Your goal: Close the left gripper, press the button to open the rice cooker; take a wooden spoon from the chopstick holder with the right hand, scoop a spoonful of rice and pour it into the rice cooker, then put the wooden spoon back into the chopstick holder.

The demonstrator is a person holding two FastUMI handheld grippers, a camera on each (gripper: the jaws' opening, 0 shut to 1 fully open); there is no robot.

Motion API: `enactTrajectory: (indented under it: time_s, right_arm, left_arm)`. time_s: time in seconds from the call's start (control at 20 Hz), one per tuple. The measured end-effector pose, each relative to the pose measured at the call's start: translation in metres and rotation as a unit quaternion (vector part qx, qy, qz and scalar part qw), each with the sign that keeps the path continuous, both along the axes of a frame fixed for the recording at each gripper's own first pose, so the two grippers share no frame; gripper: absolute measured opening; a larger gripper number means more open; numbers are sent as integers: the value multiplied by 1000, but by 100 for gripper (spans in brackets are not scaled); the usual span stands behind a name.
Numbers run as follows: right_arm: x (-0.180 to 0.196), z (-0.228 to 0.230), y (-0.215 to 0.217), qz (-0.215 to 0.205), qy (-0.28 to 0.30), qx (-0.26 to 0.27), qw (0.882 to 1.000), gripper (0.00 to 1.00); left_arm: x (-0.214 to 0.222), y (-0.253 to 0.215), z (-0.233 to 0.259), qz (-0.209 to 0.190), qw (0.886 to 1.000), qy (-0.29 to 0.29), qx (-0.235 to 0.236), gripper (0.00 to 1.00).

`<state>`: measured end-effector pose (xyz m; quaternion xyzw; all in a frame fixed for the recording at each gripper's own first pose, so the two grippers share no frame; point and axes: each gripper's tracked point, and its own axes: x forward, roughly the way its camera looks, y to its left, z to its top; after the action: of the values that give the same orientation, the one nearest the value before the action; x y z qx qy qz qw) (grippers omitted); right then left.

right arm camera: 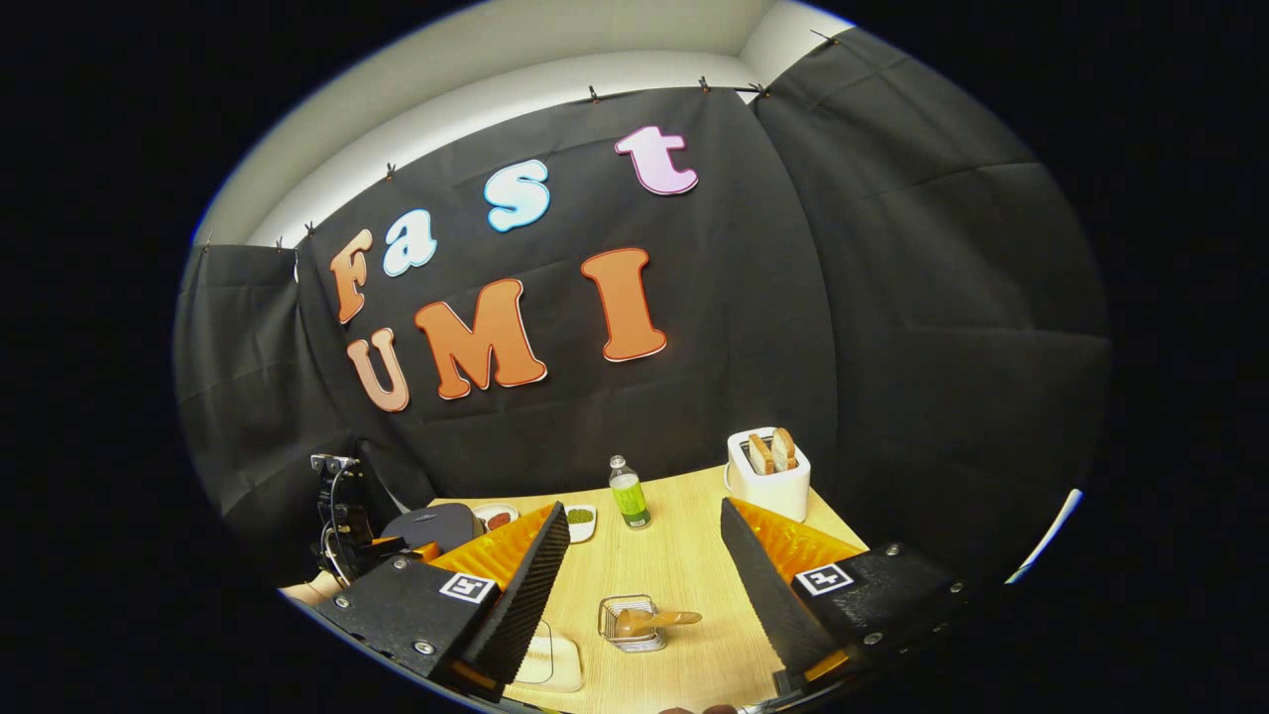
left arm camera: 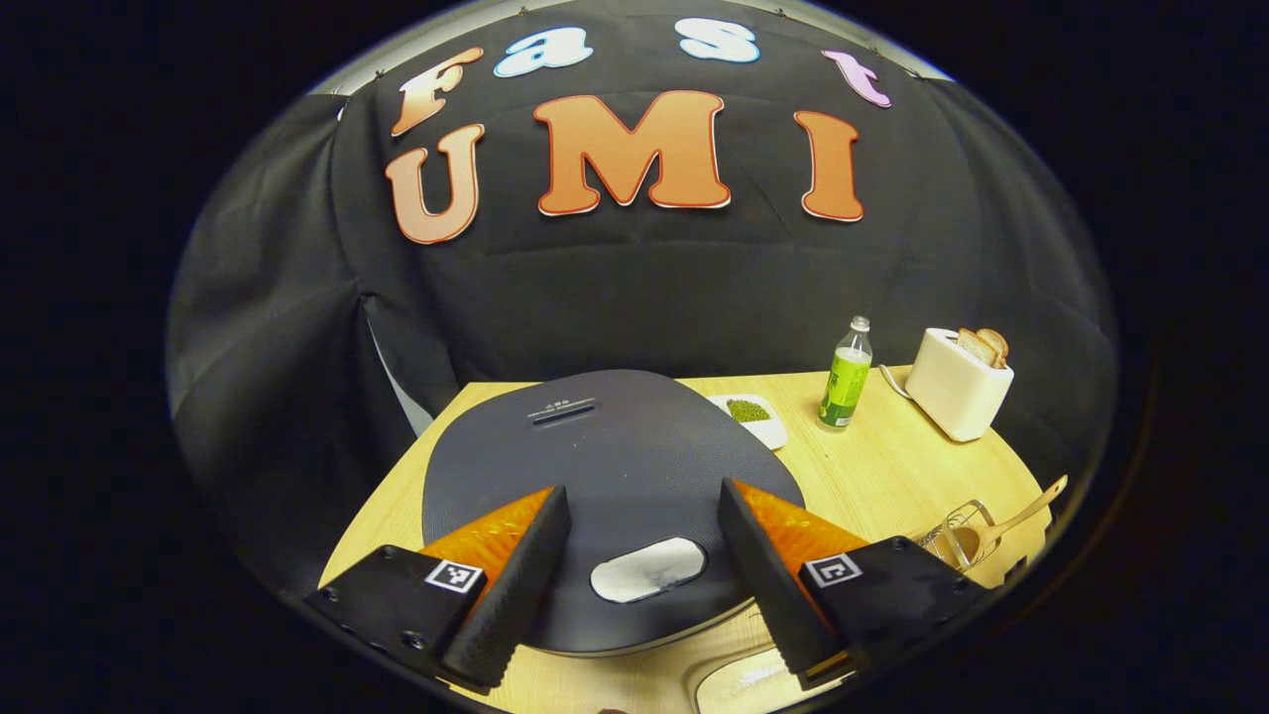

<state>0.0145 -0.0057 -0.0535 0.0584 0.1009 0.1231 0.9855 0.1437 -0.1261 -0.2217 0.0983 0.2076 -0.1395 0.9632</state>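
Right gripper view: bare table (right arm camera: 684, 575) at centre frame offers open passage to the chopstick holder (right arm camera: 631, 625); bottle (right arm camera: 628, 493) and toaster (right arm camera: 767, 474) obstruct the rear, rice cooker (right arm camera: 436, 526) the left.

Rice cooker (left arm camera: 615, 466) lidded — wooden spoon (left arm camera: 1006, 523) in chopstick holder (left arm camera: 954, 533)

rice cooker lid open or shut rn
Shut: the rice cooker lid lies flat over the body, its button unpressed between the open left tongs.
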Motion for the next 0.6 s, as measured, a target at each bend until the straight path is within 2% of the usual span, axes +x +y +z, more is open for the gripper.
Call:
enactTrajectory:
  time_s: [0.05, 0.15, 0.2, 0.25, 0.3, 0.4, 0.5, 0.55, 0.6]
  right_arm:
    - [0, 1, 0, -2, -3, -3, 1000, 94]
    - [1, 5, -1, -3, -8, -5, 1000, 94]
    - [2, 6, 0, -3, -10, -4, 1000, 94]
    - [3, 8, 1, -2, -11, -3, 1000, 94]
    - [1, 10, 2, -3, -14, -2, 1000, 94]
    - [3, 13, 4, -2, -17, 0, 1000, 94]
    - [5, 16, 6, -1, -20, 0, 1000, 94]
    - [6, 18, 7, -1, -23, -1, 1000, 94]
    - [6, 20, 8, 0, -25, -2, 1000, 94]
  left_arm:
    - [-3, 0, -1, -1, 1000, 7, 1, 100]
    - [-7, 3, 1, -1, 1000, 19, 13, 100]
    - [-9, 7, 7, 2, 1000, 18, 22, 95]
    - [-9, 9, 17, 1, 1000, 10, 24, 100]
    - [-10, 8, 29, -3, 1000, -1, 19, 95]
    - [-13, 7, 54, -9, 1000, -19, 9, 100]
    - [-16, 12, 86, -7, 999, -43, 5, 100]
    - [-18, 14, 102, -5, 999, -51, 1, 94]
    - [-21, 16, 118, -3, 998, -60, -8, 97]
